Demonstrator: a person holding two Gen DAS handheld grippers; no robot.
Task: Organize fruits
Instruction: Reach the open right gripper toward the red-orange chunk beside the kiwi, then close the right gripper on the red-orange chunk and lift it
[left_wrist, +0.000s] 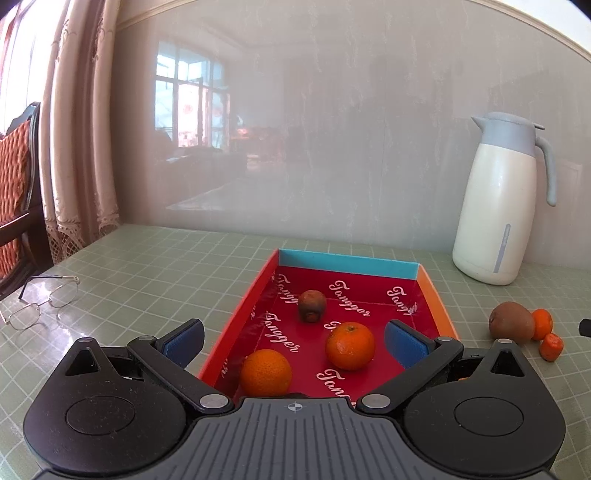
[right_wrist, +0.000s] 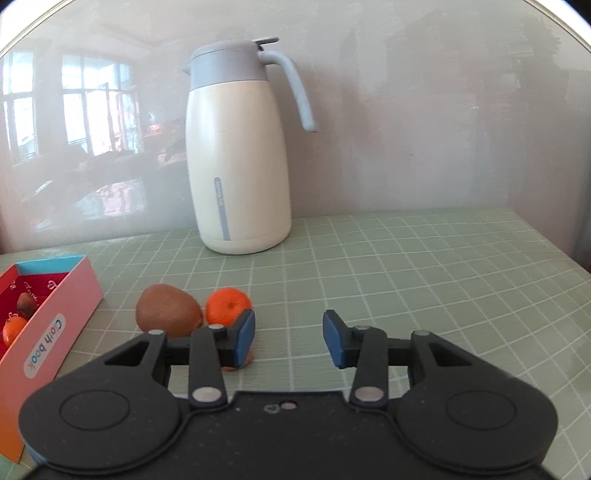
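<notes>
- Left tool (left_wrist: 293, 341) gapes wide, empty, over the red box (left_wrist: 437, 295); right tool (right_wrist: 289, 339) part-open, empty
- Boxed: two oranges (left_wrist: 350, 345), one brown fruit (left_wrist: 312, 305)
- Left on desk (right_wrist: 406, 277), right of box: kiwi (right_wrist: 168, 310), mandarins (right_wrist: 227, 306)

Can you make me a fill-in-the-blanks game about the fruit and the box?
1. Inside the red box lie ___ oranges.
2. The brown kiwi on the table touches an ___.
3. The wire-framed ___ lie on the table, left of the box.
4. The left gripper has its fingers wide ___.

Answers: two; orange; glasses; open
</notes>
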